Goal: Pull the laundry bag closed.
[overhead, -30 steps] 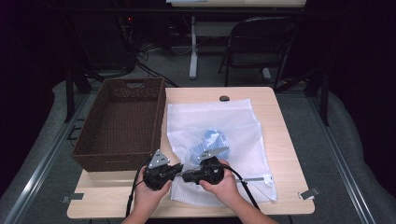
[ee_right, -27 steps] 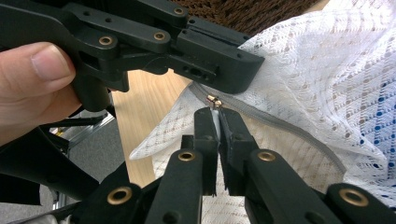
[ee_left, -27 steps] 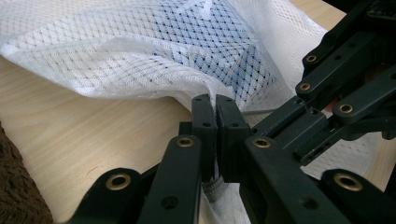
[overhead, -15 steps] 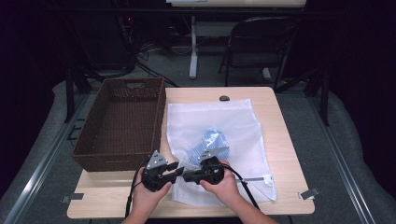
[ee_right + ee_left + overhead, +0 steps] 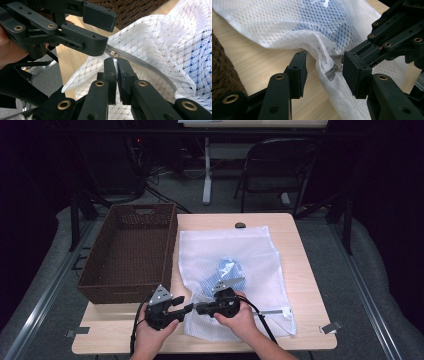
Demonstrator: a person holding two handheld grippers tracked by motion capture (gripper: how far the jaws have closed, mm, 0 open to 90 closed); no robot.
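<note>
Mesh laundry bag [image 5: 235, 270] lies flat on the desk [image 5: 300, 285], zipper pull [image 5: 114, 54] at its near-left corner pinched in the right gripper [image 5: 115, 63] fingers, zipper running right; left gripper [image 5: 324, 67] fingers open, straddling that bunched corner.

Light wooden table [image 5: 300, 270]: brown wicker basket [image 5: 130, 252] left, white mesh bag [image 5: 235, 270] centre, small dark object [image 5: 240, 225] far edge.
</note>
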